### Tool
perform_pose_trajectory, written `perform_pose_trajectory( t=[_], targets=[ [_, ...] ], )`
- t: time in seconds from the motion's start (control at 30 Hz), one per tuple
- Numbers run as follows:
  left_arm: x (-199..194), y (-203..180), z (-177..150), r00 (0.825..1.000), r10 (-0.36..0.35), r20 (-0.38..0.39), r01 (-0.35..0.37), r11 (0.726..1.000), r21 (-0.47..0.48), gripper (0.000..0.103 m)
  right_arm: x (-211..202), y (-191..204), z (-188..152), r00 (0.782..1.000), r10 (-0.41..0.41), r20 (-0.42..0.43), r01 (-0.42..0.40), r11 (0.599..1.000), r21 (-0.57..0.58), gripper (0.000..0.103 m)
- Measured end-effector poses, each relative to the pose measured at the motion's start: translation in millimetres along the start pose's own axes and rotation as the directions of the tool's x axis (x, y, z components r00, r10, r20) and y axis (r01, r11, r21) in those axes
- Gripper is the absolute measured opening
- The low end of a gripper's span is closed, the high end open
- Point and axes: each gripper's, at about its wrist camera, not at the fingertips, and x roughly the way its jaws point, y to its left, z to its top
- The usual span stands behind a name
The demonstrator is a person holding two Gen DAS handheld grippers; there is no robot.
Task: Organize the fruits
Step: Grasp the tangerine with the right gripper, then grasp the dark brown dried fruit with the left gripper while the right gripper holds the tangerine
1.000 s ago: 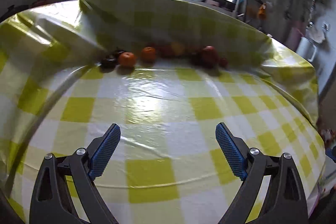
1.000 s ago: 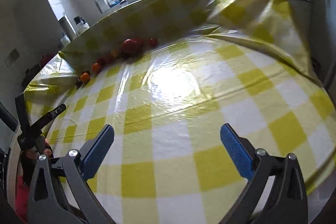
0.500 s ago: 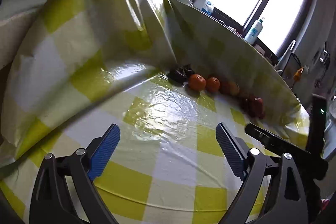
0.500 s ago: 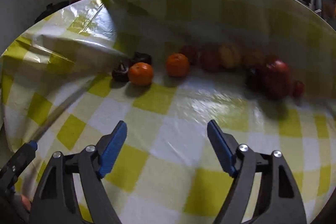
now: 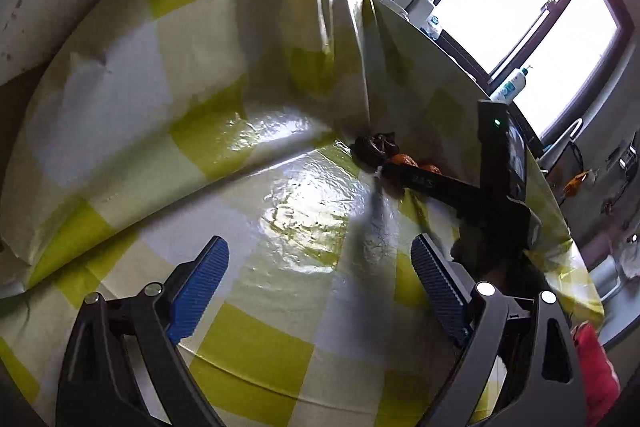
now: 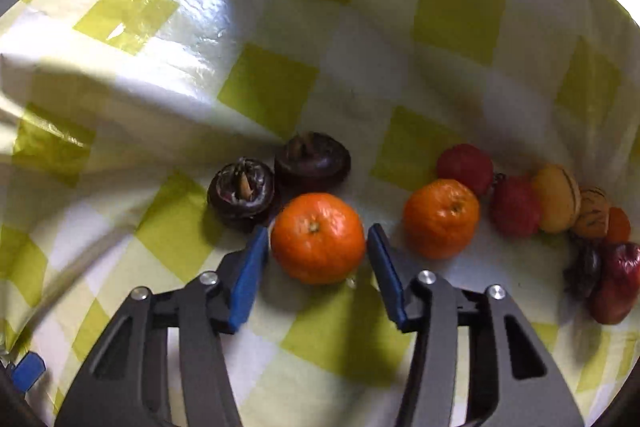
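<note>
Straddling an orange (image 6: 318, 238), the right gripper (image 6: 318, 263) is shown jaws narrowed, unclosed; left gripper (image 5: 320, 281) jaws wide.

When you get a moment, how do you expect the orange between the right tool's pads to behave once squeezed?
The orange is round, so it will probably roll on the glossy tablecloth if nudged off-centre. Its peel looks firm, so the right tool should likely hold it.

No text can be read with confidence. Faint pale characters sit on the right gripper (image 5: 430, 183) arm at centre right of the left wrist view, too blurred. The blue label on the pump bottle (image 5: 511, 89) at upper right is equally illegible.
</note>
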Motion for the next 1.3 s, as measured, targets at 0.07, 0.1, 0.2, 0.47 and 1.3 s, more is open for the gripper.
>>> perform_pose_trajectory(
  t=[0.07, 0.1, 0.2, 0.47, 1.3],
  targets=[
    [0, -8, -3, 1.000, 0.014, 0.008, -0.014, 0.999, 0.042, 0.089, -8, -4, -8, 1.000, 0.019, 0.008, -0.019, 1.000, 0.019, 0.043],
    [0, -11, -3, 1.000, 0.018, 0.006, -0.018, 0.998, 0.054, 0.089, -17, -8, -16, 0.999, 0.030, 0.021, -0.031, 0.999, 0.026, 0.043],
    [2, -12, -3, 1.000, 0.026, -0.007, -0.025, 0.998, 0.052, 0.089, -55, -24, -50, 0.997, 0.046, 0.063, -0.050, 0.997, 0.052, 0.043],
    [6, -16, -5, 0.999, 0.031, -0.024, -0.030, 0.998, 0.057, 0.089, -159, -108, -179, 0.986, -0.077, 0.148, 0.033, 0.960, 0.278, 0.043],
    [197, -105, 83, 0.957, 0.224, -0.182, -0.122, 0.885, 0.450, 0.040, -175, -156, -200, 0.967, 0.052, 0.251, -0.156, 0.895, 0.418, 0.043]
  ],
)
